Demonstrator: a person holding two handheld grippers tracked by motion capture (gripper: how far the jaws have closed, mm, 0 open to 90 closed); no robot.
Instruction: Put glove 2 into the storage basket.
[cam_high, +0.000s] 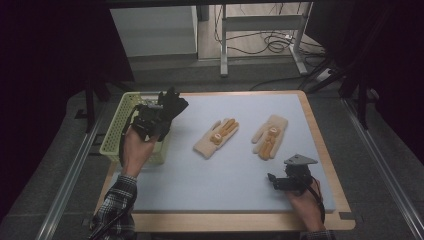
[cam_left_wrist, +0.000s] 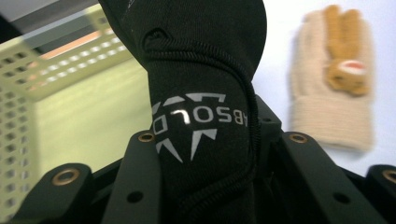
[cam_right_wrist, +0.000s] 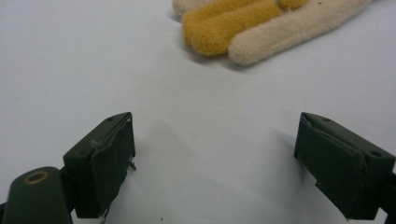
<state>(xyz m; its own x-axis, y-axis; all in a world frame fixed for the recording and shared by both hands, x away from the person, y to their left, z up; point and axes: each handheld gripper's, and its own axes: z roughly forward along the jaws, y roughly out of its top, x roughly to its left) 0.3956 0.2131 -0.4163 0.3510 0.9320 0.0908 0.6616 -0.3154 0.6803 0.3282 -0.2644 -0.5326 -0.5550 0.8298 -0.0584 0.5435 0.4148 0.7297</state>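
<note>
Near the front right of the table (cam_high: 225, 190), the right hand-held gripper (cam_high: 278, 182) rests low over the pale mat, its jaws spread wide with nothing between them. Just beyond it lies a cream knitted glove (cam_high: 270, 135) with orange fingers, and a matching second glove (cam_high: 216, 138) lies left of that, near the table's middle. At the far left, the left hand-held gripper (cam_high: 161, 117) is clamped tight on a black glove (cam_left_wrist: 201, 93) with white lettering, held above the edge of a pale green basket (cam_high: 116, 127).
</note>
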